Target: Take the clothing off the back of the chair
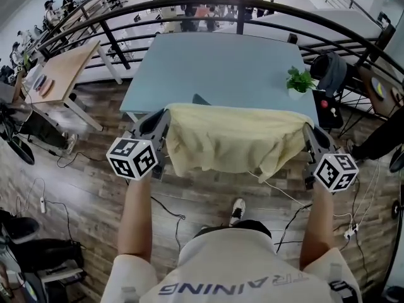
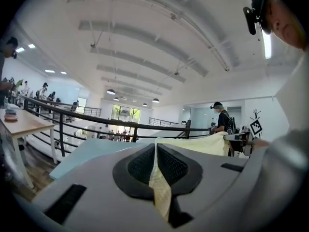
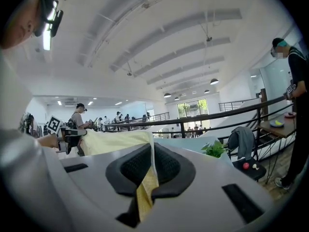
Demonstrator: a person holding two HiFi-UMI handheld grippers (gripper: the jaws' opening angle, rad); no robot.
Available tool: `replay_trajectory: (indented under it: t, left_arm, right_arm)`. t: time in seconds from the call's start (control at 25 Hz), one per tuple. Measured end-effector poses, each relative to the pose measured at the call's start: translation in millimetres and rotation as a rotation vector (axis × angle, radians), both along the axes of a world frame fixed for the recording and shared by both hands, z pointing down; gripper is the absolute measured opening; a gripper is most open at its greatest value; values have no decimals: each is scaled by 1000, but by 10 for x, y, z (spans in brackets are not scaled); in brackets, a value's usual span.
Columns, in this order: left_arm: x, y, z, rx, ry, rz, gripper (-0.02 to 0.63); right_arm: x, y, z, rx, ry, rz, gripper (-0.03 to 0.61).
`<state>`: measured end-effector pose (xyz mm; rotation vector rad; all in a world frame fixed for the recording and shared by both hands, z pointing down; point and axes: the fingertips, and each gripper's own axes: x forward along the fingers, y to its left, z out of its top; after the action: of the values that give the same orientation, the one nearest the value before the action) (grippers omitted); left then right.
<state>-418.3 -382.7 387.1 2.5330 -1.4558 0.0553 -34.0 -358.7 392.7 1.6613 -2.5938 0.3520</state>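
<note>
A pale yellow garment [image 1: 230, 137] hangs spread out between my two grippers, in front of the light blue table [image 1: 221, 62]. In the head view my left gripper [image 1: 165, 117] is shut on the garment's left top corner, and my right gripper [image 1: 307, 132] is shut on its right top corner. A small dark tip [image 1: 201, 99] shows just above the cloth's top edge; whatever is behind the cloth is hidden. In the left gripper view the yellow fabric [image 2: 159, 187] is pinched between the pads [image 2: 142, 166]. The right gripper view shows fabric [image 3: 145, 192] pinched the same way.
A potted plant [image 1: 299, 81] stands on the table's right side. A black railing [image 1: 240, 8] curves behind it. A wooden desk [image 1: 60, 74] stands at the left, and a grey garment [image 1: 332, 73] hangs on a chair at the right. Cables [image 1: 170, 214] run over the wooden floor.
</note>
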Motion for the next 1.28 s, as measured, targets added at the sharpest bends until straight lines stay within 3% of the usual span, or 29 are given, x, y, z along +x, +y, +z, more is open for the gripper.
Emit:
replay_trajectory:
  t: [0.72, 1.28]
  left_arm:
    - [-74, 1513, -186, 128, 34, -92, 43]
    - [53, 1653, -210, 134, 66, -79, 43]
  right_arm:
    - [-92, 1305, -105, 127, 9, 55, 29]
    - [41, 1520, -164, 150, -6, 103, 29]
